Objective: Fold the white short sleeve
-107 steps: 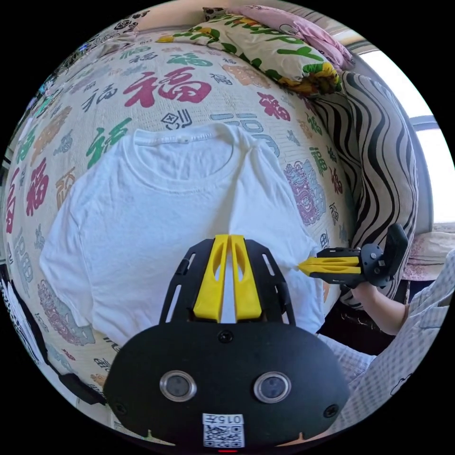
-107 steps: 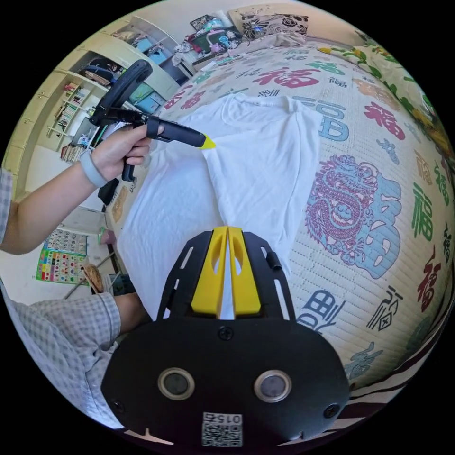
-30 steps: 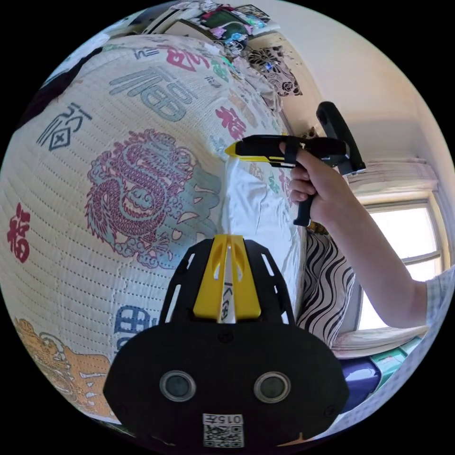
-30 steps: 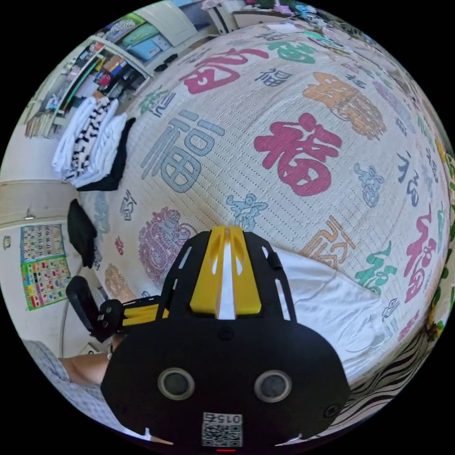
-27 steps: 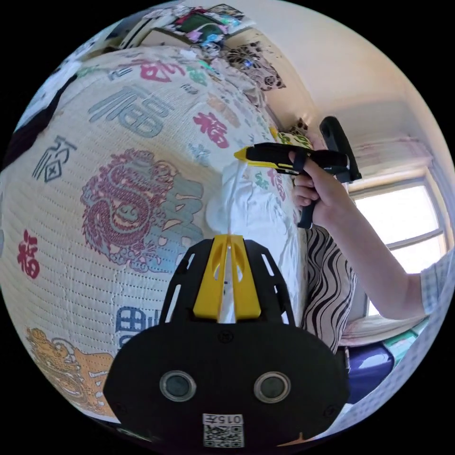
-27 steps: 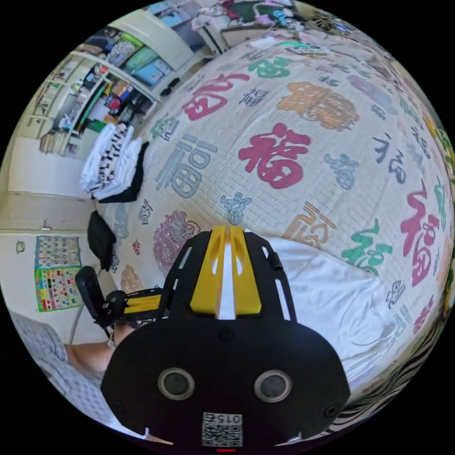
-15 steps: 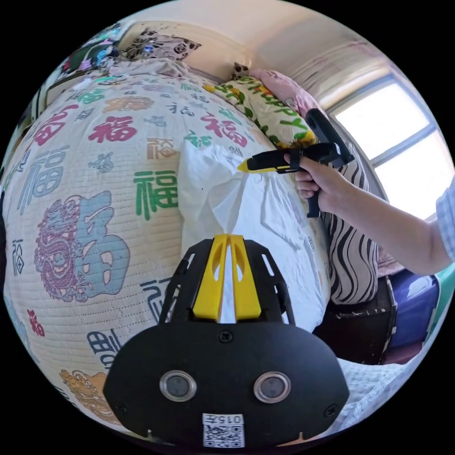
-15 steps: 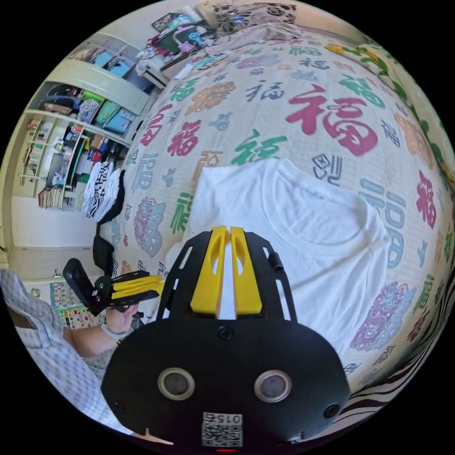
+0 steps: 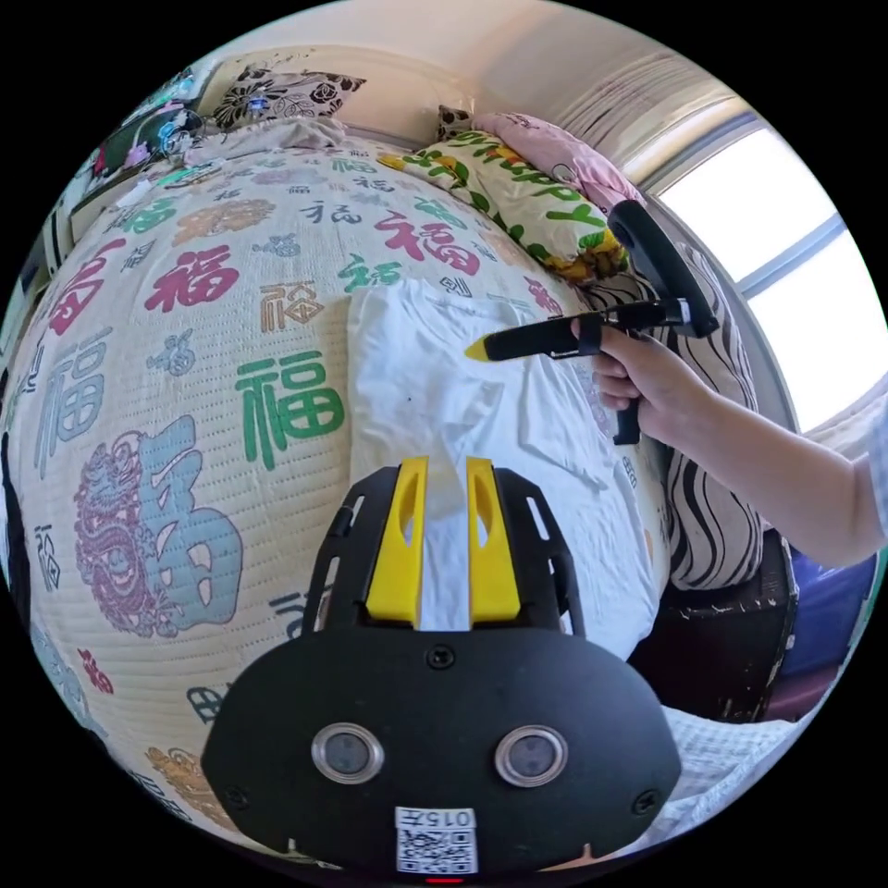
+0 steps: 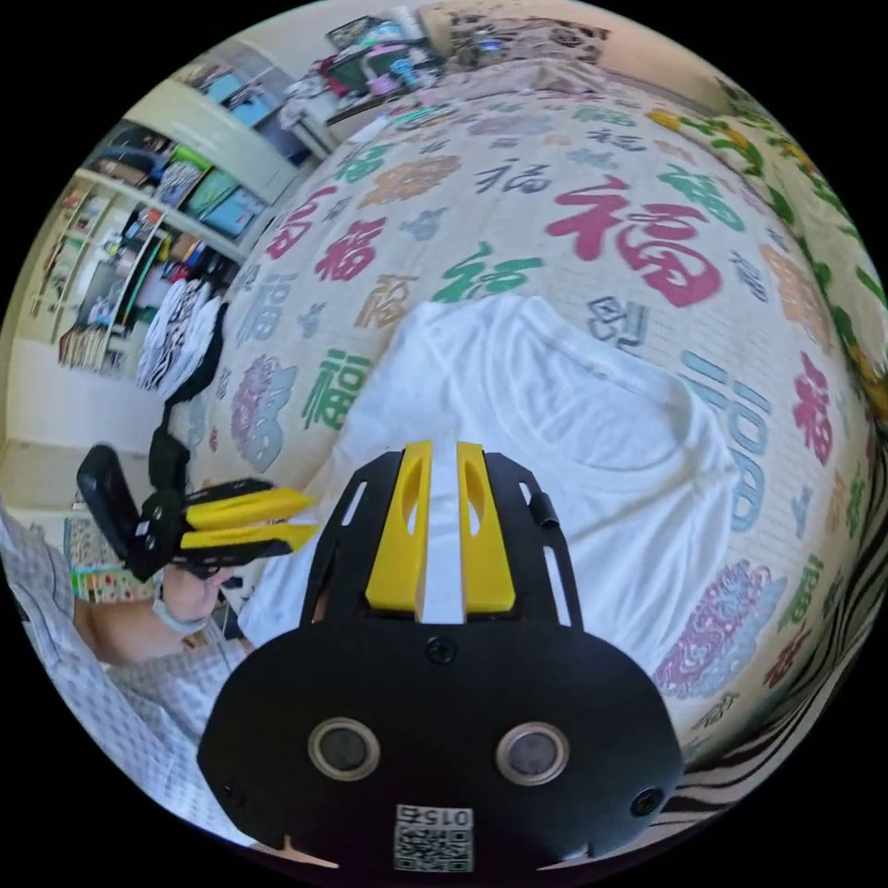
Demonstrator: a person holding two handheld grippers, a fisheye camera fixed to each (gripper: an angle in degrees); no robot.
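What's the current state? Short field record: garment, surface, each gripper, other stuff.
garment: white short-sleeve T-shirt, lying on the bed, neckline away from the person
surface: cream quilted bedspread with coloured printed characters
left gripper: jaws apart, over the shirt's near part, nothing pinched
right gripper: jaws apart, over the shirt; also seen from the side above it
other: yellow-green floral pillow; stack of folded clothes at the far bed edge

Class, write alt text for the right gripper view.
A white T-shirt lies spread on a patterned bedspread, with the right gripper open above it. The left gripper, also open, is at the shirt's edge.
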